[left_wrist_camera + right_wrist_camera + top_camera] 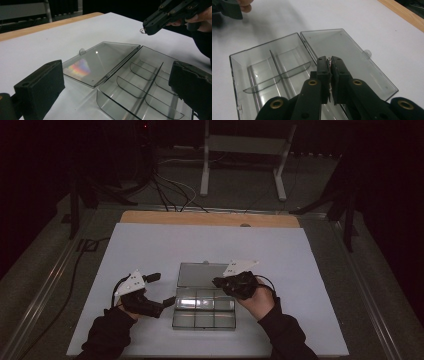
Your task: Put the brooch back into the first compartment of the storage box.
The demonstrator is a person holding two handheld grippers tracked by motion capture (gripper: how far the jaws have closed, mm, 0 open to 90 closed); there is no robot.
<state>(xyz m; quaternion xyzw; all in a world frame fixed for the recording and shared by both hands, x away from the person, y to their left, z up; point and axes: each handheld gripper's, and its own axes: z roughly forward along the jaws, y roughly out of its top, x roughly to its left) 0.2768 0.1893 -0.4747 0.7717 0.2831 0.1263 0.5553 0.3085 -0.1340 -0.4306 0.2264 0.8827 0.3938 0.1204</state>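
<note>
Right gripper (329, 60) nearly closed, pinching small metal ring (143, 31) at tips; hovers above hinge of open clear box (204, 312), compartments just below and beside. Left gripper (162, 292) wide open, empty, beside box. Advice: lower over one compartment, release low.
</note>
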